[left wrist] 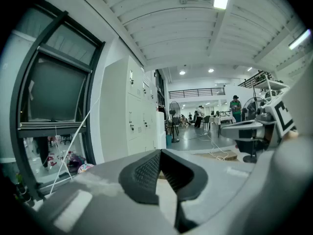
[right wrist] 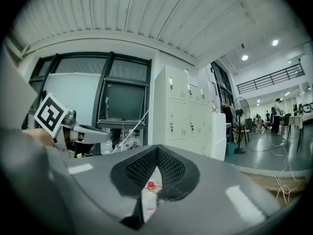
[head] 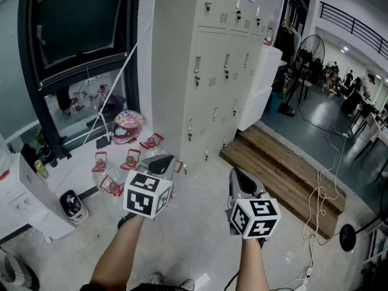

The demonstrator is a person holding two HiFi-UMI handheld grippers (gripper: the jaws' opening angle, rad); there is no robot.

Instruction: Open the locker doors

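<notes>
Holding the left tool (head: 160, 161) and the right tool (head: 238, 177) out side by side above the pale floor (head: 194, 241), with the marker cubes facing the head camera. Showing the left tool clenched in its own view, the pads meeting at the tip with nothing lying between them. Showing the right tool clenched just the same in the right gripper view, grasping nothing, with only a red-capped bit of floor clutter peeking through the slit below the pads.

Pointing both tools toward the lockers (head: 224, 71), yet touching none of them and hanging well apart from the cabinet. Standing upright ahead, that pale bank of lockers, just right of the dark-framed window (head: 79, 23) — every door in sight lying flush and closed, each bearing a small handle and a vent slot.

Stacking up just beside the lockers' right edge, two white boxes (head: 265, 83). Lying on the floor below those, a wooden platform (head: 285, 174). Standing farther back in the hall, a pedestal fan (head: 310, 48). Sitting scattered on the floor to the left of the tools, under the window, several red-trimmed containers (head: 130, 160) and a pink round item (head: 127, 126).
</notes>
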